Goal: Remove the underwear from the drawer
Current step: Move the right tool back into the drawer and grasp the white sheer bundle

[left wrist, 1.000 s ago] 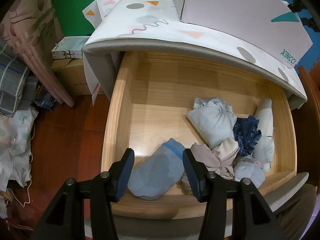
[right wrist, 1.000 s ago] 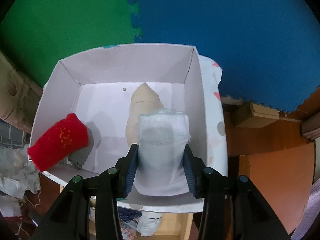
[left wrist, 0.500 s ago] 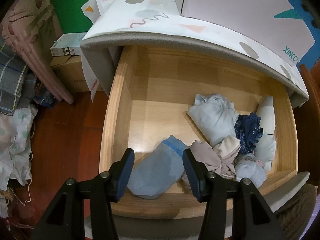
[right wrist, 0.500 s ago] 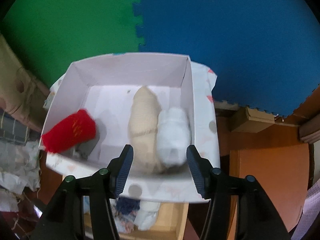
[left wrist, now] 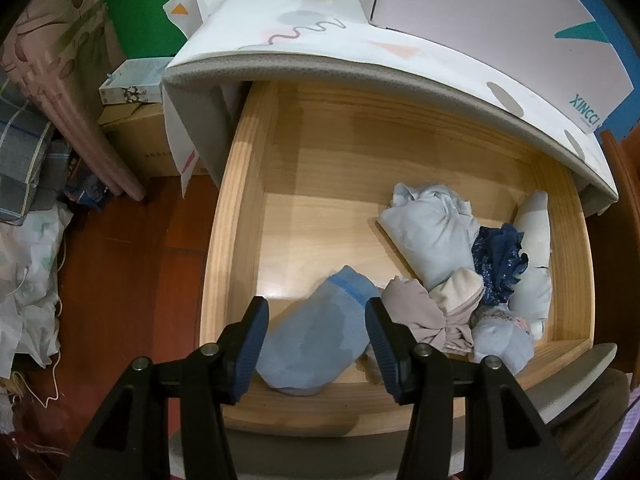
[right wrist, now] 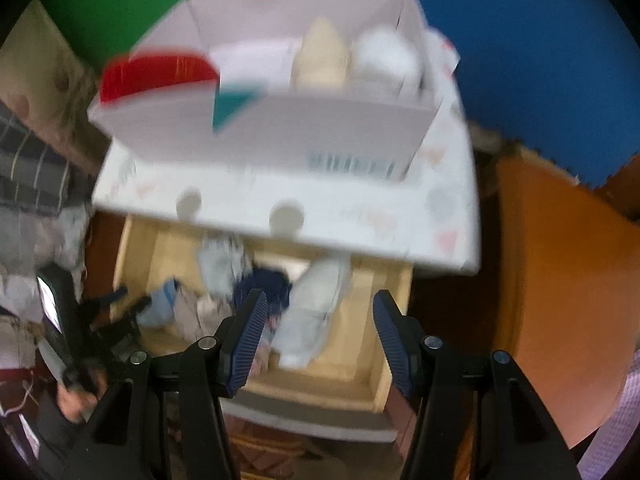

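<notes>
The wooden drawer (left wrist: 228,240) stands pulled out and holds several rolled pieces of underwear. A light blue roll (left wrist: 312,344) leans on the front wall. My left gripper (left wrist: 316,308) hovers over it, open, a pad on each side and neither visibly pressing. To the right lie a pale blue bundle (left wrist: 432,236), a navy piece (left wrist: 500,256) and a white roll (left wrist: 534,264). In the blurred right wrist view my right gripper (right wrist: 320,300) is open and empty above the drawer (right wrist: 384,312). The white box (right wrist: 280,120) holds a red roll (right wrist: 152,76), a beige roll (right wrist: 320,56) and a white roll (right wrist: 384,56).
The box stands on a patterned tabletop (left wrist: 320,40) that overhangs the back of the drawer. Cardboard boxes (left wrist: 132,128) and heaped clothes (left wrist: 28,240) sit on the wooden floor at left. A brown cabinet side (right wrist: 560,280) rises at right. A person's hand (right wrist: 76,396) holds the left gripper (right wrist: 120,304).
My right gripper let go of the white roll in the box, opened, and drew back and down until it hangs over the drawer. The left gripper has kept still.
</notes>
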Motion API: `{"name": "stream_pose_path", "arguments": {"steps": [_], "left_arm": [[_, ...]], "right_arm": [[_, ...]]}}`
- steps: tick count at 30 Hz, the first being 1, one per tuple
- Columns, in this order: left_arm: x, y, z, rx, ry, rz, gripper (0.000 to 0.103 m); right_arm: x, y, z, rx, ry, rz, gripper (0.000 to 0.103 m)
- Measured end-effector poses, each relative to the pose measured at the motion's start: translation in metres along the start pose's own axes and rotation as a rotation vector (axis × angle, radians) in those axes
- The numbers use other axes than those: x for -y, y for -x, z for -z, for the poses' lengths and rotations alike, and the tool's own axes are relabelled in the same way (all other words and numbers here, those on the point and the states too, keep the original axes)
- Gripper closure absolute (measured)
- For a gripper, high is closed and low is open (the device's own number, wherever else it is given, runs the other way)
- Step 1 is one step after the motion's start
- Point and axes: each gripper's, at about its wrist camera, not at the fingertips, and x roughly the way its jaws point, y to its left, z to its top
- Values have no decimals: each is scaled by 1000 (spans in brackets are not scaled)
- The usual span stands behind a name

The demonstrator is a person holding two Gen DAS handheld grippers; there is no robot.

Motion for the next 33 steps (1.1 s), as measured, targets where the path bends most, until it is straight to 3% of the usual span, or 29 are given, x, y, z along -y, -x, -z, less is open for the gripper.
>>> {"name": "stream_pose_path", "arguments": {"steps": [8, 14, 22, 25, 33], "left_arm": [[-2, -1, -1, -6, 8, 2, 52], [-3, -3, -2, -20, 14, 13, 52], [-4, -10, -2, -49, 19, 23, 52], [-4, -13, -1, -63, 20, 24, 52], [-4, -19, -1, -98, 18, 27, 52]], "right_arm": [[-14, -79, 36, -143, -9, -2, 50], [-10, -134, 43, -213, -69, 4, 50], [-11, -170, 40, -237, -107, 1, 50], [-10, -179, 37, -229, -114, 20, 43], [-15, -195, 34, -230, -79, 45, 43]]}}
